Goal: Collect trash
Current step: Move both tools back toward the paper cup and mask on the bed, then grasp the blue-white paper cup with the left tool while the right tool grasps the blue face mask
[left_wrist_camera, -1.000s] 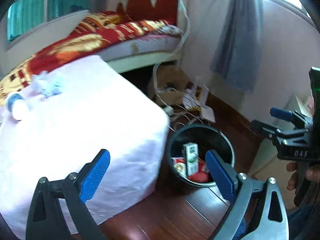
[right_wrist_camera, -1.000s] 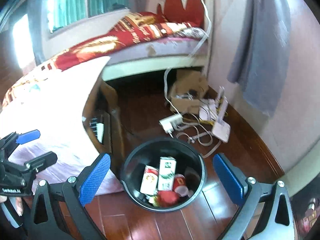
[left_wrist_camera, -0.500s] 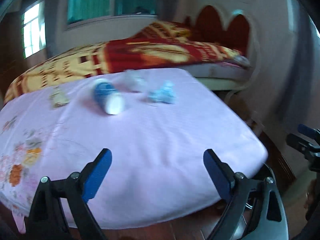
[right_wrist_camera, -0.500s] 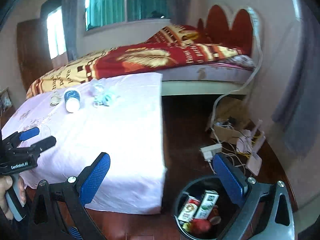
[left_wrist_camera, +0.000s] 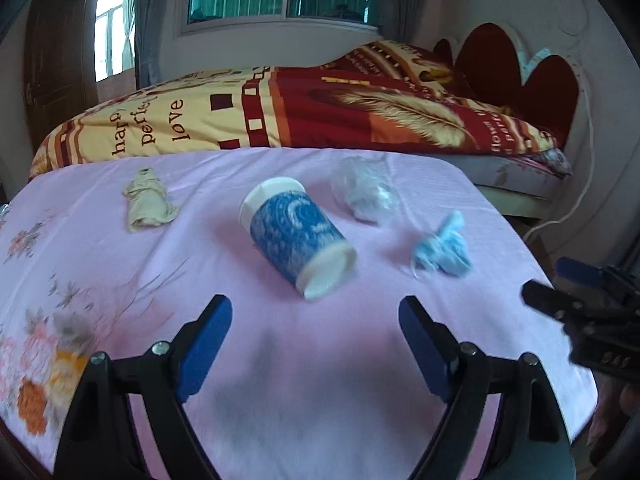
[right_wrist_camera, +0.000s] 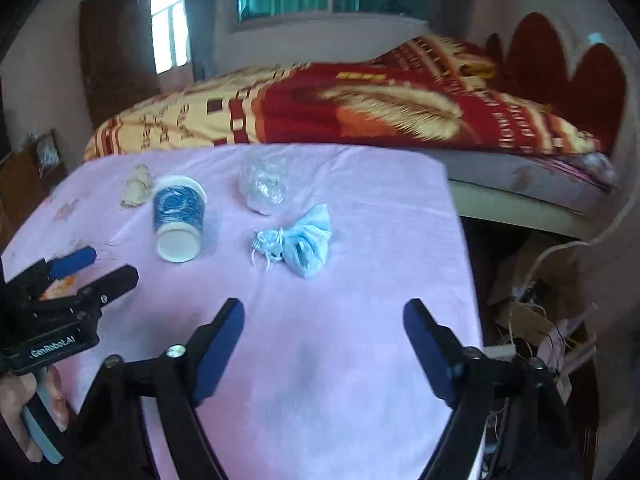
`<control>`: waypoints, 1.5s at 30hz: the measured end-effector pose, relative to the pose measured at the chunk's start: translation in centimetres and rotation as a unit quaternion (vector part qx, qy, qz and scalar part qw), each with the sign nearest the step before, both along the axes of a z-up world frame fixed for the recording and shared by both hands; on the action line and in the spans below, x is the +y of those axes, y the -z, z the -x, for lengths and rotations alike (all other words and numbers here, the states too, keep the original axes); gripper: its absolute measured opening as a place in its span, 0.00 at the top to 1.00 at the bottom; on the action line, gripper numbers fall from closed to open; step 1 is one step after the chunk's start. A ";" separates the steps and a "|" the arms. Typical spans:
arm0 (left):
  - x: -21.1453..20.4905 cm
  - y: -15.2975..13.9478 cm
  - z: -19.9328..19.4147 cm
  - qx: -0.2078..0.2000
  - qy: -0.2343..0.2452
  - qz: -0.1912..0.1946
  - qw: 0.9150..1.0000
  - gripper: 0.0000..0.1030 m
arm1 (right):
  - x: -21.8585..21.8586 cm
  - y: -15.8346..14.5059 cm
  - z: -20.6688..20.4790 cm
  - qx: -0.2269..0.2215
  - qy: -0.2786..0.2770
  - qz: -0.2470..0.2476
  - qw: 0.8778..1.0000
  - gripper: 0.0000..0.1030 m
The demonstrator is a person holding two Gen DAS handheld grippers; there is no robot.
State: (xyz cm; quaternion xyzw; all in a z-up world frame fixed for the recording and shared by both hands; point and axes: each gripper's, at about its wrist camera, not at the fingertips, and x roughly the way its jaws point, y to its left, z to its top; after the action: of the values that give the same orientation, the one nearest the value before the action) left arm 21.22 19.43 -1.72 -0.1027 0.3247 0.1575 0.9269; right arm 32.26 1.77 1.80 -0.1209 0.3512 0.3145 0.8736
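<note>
A blue-and-white paper cup [left_wrist_camera: 298, 236] [right_wrist_camera: 178, 216] lies on its side on the pink tablecloth [left_wrist_camera: 320, 360] [right_wrist_camera: 340, 340]. Right of it sits a crumpled blue face mask [left_wrist_camera: 442, 250] [right_wrist_camera: 298, 242], behind it a wad of clear plastic [left_wrist_camera: 366, 192] [right_wrist_camera: 264, 184], and to the left a crumpled beige tissue [left_wrist_camera: 148, 200] [right_wrist_camera: 136, 186]. My left gripper [left_wrist_camera: 316, 336] hovers just short of the cup, jaws closing with nothing between them. My right gripper [right_wrist_camera: 324, 336] hovers short of the mask, jaws also closing and empty.
A bed with a red and yellow quilt [left_wrist_camera: 320, 112] and red headboard [left_wrist_camera: 520, 64] stands behind the table. Right of the table, cables and a cardboard box [right_wrist_camera: 532, 280] clutter the wooden floor. A hand [right_wrist_camera: 24, 412] holds the left gripper's handle.
Both grippers swung left from the black bin on the floor to above the table. The bin has left both views. The trash on the cloth is now close ahead, and both jaws have narrowed.
</note>
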 end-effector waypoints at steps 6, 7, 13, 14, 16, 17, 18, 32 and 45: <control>1.7 1.2 -5.0 0.031 -0.013 0.013 0.999 0.16 | 4.1 3.3 -5.2 0.037 -0.036 0.027 0.998 0.35; 1.9 1.5 -5.6 0.037 -0.014 0.018 0.999 0.16 | 4.6 3.7 -5.7 0.041 -0.040 0.028 0.998 0.37; 3.4 2.8 -6.4 0.072 -0.014 0.027 0.997 0.19 | 6.7 4.1 -6.9 0.048 -0.048 0.030 0.997 0.56; 3.7 2.8 -5.9 0.072 -0.015 0.021 0.997 0.19 | 6.7 4.1 -6.8 0.046 -0.049 0.030 0.997 0.58; 4.1 2.5 -4.7 0.063 -0.013 0.016 0.998 0.19 | 7.0 4.3 -6.7 0.048 -0.051 0.029 0.997 0.64; 4.3 2.5 -4.3 0.062 -0.012 0.013 0.998 0.20 | 7.0 4.4 -6.6 0.049 -0.052 0.029 0.997 0.66; 4.5 2.4 -4.0 0.060 -0.007 0.016 0.998 0.25 | 6.9 4.2 -6.6 0.045 -0.049 0.026 0.997 0.68; 1.7 0.4 -0.1 0.028 0.071 0.005 0.997 0.44 | 2.4 1.1 -2.2 0.021 -0.024 -0.020 0.999 0.85; -5.2 -1.1 6.2 0.001 0.133 -0.003 0.991 0.44 | -8.2 -2.6 7.8 -0.016 0.028 -0.043 0.999 0.85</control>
State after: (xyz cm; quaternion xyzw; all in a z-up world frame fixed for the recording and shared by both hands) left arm 15.00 14.19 -0.63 -0.0554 0.3360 0.0337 0.9396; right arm 24.44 -6.43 4.40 -0.0786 0.3263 0.3026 0.8921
